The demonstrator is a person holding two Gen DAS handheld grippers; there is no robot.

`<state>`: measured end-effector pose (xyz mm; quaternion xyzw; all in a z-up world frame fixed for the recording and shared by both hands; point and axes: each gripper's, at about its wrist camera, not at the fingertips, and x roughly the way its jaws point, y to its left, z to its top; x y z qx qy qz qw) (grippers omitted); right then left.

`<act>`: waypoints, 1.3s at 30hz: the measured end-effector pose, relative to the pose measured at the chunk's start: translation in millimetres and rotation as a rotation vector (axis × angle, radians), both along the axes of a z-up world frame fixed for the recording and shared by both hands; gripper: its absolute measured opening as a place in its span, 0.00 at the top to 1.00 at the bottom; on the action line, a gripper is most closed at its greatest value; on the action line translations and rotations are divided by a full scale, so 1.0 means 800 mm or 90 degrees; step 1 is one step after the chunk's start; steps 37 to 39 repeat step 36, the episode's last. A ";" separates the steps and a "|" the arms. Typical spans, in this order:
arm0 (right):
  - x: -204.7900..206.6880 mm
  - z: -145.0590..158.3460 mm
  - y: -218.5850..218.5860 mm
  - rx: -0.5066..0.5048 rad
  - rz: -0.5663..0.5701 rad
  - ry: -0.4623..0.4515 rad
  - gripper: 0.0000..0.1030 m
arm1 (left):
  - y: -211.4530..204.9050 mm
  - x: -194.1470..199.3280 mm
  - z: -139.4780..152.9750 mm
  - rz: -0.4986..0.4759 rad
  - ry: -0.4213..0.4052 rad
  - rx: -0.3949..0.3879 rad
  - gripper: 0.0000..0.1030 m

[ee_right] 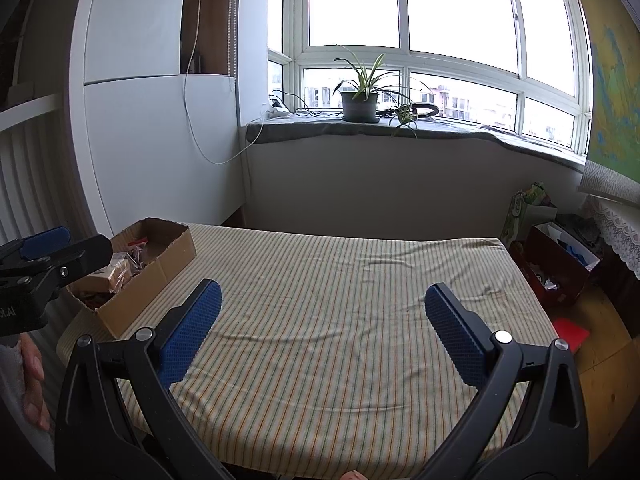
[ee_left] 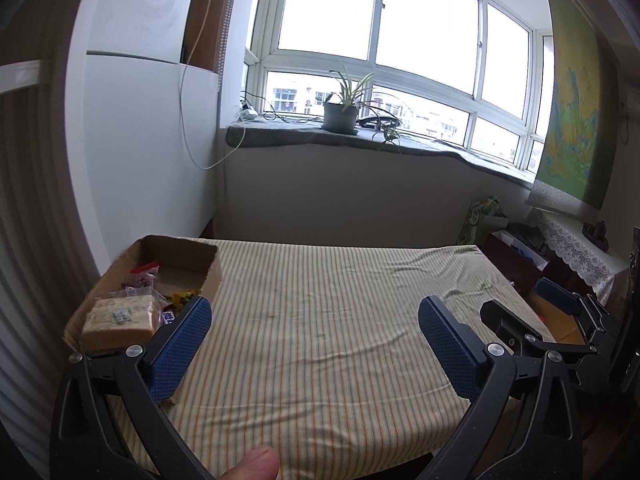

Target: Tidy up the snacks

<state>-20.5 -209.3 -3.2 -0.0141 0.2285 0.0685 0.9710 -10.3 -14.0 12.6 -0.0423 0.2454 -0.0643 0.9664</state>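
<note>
Left wrist view: your left gripper point(ee_left: 316, 330) hangs over the near-left part of the striped tablecloth point(ee_left: 320, 300), fingers spread wide, nothing between the blue pads point(ee_left: 182, 346). Cardboard box point(ee_left: 212, 276) sits at the table's left edge, just beyond the left pad; snacks are inside it: a tan wrapped block point(ee_left: 120, 320) at the near end, a red-and-clear packet point(ee_left: 144, 274) farther back, a yellow wrapper point(ee_left: 182, 298) against the right wall, a blue-lettered bar point(ee_left: 169, 316) partly hidden by the finger. Your right gripper point(ee_left: 520, 304) shows at the right edge over the table's right side, fingers apart and empty. Your thumb tip point(ee_left: 252, 462) pokes in at the bottom. Potted plant point(ee_left: 342, 110) stands on the windowsill point(ee_left: 440, 148). Right wrist view: right gripper point(ee_right: 322, 326) is over the middle of the cloth point(ee_right: 340, 280), pads wide open, holding nothing. Box point(ee_right: 160, 276) is far left on the table, snacks point(ee_right: 120, 272) piled in it, too small to sort. Left gripper point(ee_right: 64, 244) reaches in from the left edge, near the box's near end and partly covering it; fingers look parted with nothing between them. Red carton point(ee_right: 560, 280) and a green bag point(ee_right: 520, 210) sit on the floor to the right of the table.
</note>
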 end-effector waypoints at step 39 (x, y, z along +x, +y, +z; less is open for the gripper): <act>0.000 -0.009 0.001 0.000 -0.002 0.012 0.00 | -0.006 -0.003 -0.007 0.075 -0.023 0.071 0.00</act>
